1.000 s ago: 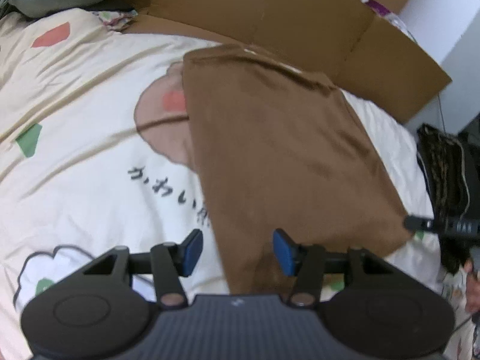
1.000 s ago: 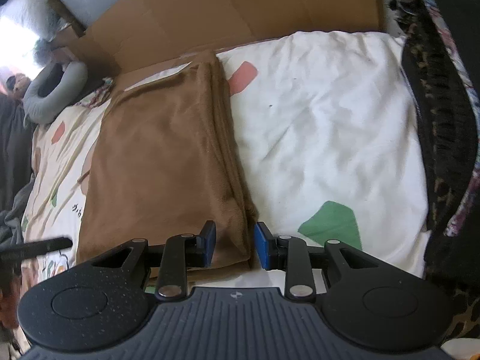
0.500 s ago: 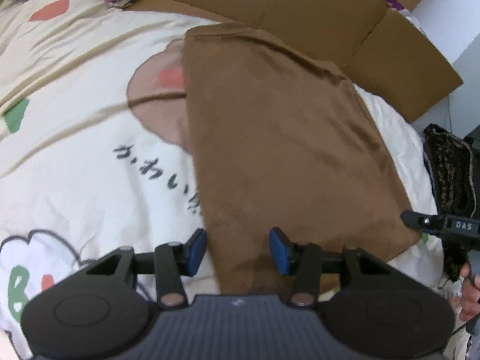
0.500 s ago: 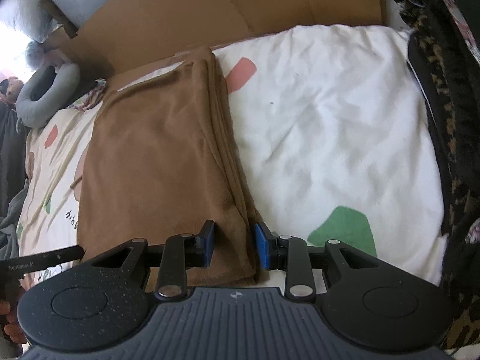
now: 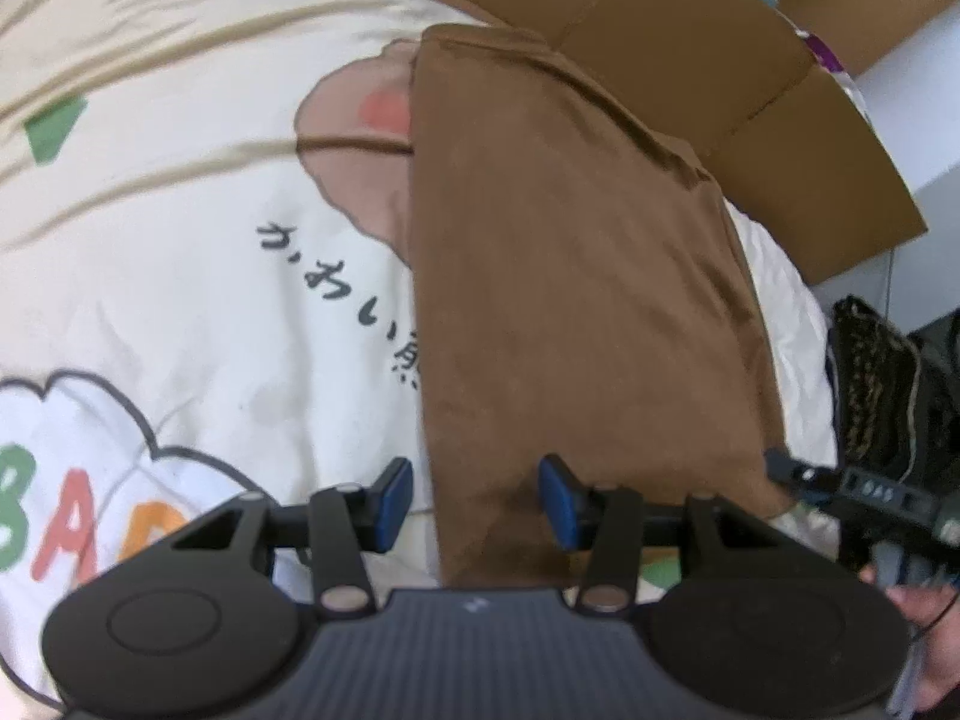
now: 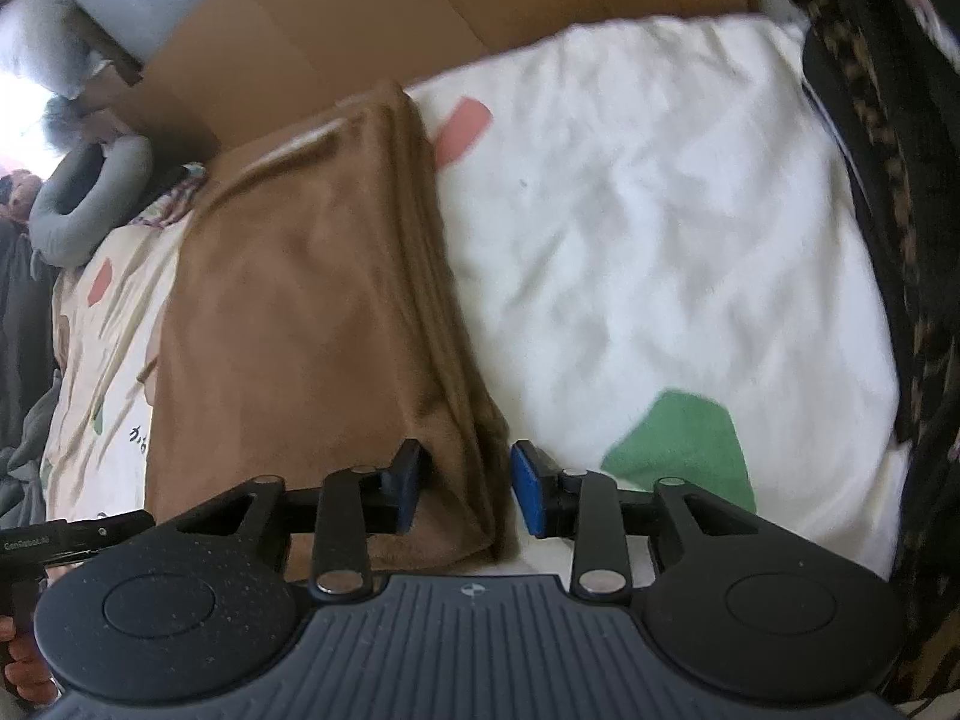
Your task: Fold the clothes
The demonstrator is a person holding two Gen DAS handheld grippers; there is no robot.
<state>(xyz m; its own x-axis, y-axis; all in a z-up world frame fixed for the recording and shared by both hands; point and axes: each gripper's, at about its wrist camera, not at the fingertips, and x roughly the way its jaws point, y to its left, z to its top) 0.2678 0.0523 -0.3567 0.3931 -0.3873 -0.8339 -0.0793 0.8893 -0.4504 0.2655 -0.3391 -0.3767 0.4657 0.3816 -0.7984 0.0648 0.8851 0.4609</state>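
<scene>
As before, right claw [image 6: 462, 495] opening around garment [image 6: 312, 324].

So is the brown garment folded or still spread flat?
Folded: the brown garment lies as a narrow rectangle, stacked layers visible along its right edge.

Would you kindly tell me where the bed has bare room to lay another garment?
The white sheet between the folded brown garment and the dark patterned pile is bare. Left of the garment, the printed cover lies open too. Cardboard crowds the far edge.

One brown garment [image 5: 576, 276], two grippers [image 5: 477, 501]
</scene>
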